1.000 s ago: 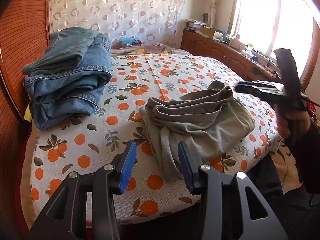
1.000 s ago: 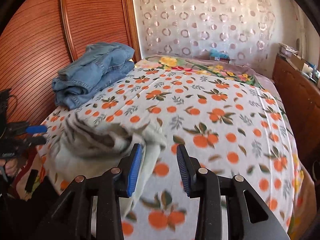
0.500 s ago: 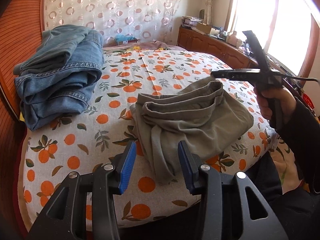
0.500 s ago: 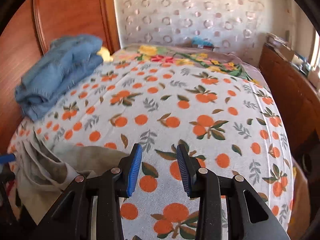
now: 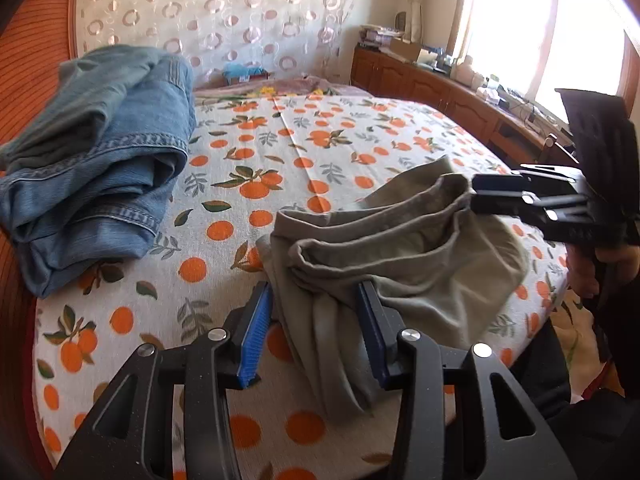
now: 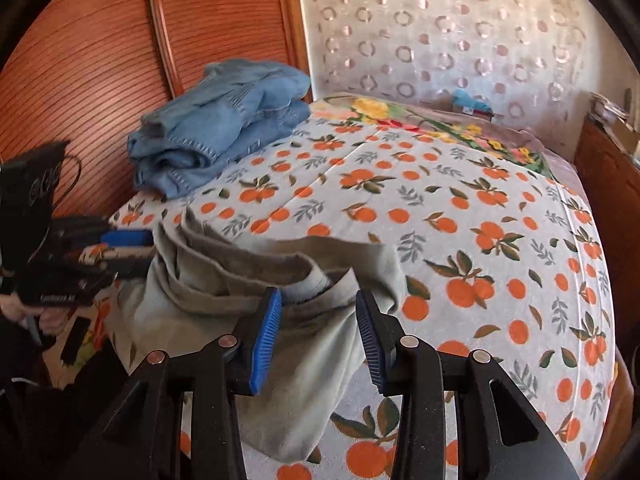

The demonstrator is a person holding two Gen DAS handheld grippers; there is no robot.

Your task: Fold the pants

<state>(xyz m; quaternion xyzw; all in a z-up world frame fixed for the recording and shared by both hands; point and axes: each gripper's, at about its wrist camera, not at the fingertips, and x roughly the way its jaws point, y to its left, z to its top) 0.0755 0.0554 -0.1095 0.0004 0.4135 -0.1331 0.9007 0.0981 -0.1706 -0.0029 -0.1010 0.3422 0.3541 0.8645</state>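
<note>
Pants (image 5: 400, 256) of olive cloth are heaped near the bed's (image 5: 304, 140) front edge, at five o'clock from the folded jeans (image 5: 96, 176). Both the left gripper (image 5: 316, 332) and the right gripper (image 6: 318, 334) are held apart, unclamped, straddling opposite ends, presumably so edges can be taken for folding.

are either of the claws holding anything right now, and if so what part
Nothing is held. Both the left claw and the right claw are open, each straddling an edge of the crumpled olive-grey cloth pants, not clamped.
</note>
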